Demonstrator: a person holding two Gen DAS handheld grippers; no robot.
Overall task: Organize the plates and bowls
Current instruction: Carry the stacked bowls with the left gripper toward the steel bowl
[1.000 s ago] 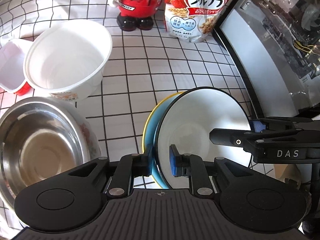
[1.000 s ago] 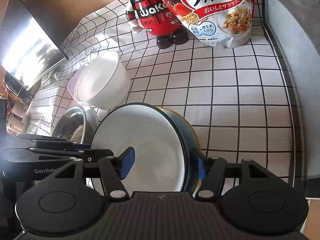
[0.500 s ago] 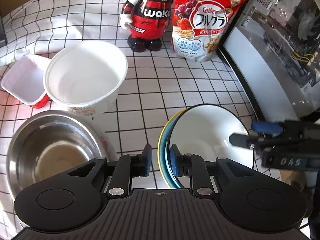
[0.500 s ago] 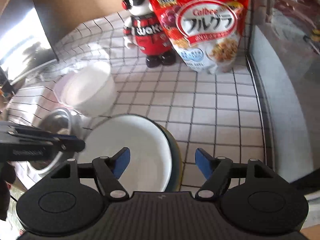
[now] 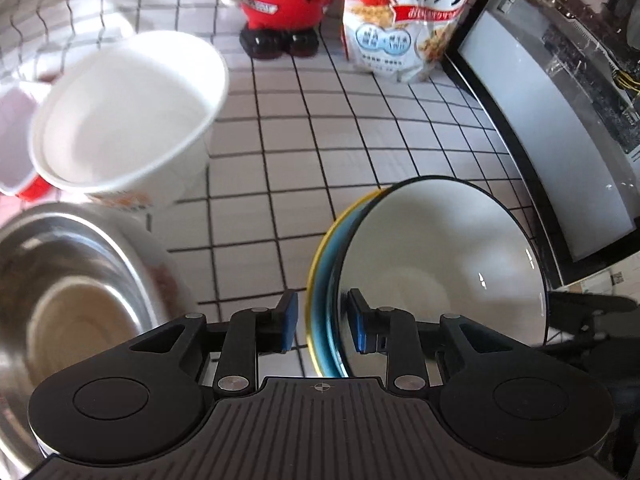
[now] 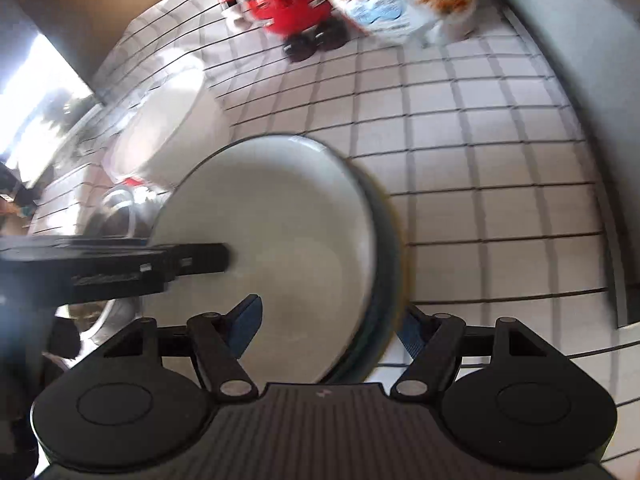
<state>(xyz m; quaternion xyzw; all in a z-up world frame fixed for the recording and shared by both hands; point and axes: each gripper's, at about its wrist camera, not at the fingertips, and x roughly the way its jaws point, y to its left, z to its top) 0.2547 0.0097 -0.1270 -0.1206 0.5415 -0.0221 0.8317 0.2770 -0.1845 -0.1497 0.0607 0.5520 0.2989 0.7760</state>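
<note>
Gridded white tabletop (image 5: 320,184). White dark-rimmed bowl (image 5: 440,264) sits nested in a blue plate with yellow edge (image 5: 320,280), right of centre in the left wrist view. Left hand-held gripper (image 5: 322,326): jaws have just been opening, blue pads straddle the near rims of bowl and plate, a gap visible on the outer side; no grip. Right hand-held gripper (image 6: 328,326): jaws have just been opening and stand wide, spanning the same stack's other edge, pads clear of it. Steel bowl (image 5: 68,300) to the left, near edge. Large white paper bowl (image 5: 120,120) behind it, touching a small red-and-white tub (image 5: 16,148). Red figurine (image 5: 284,4) and cereal bag (image 5: 404,20) at the back. Right wrist view heavily blurred.
</note>
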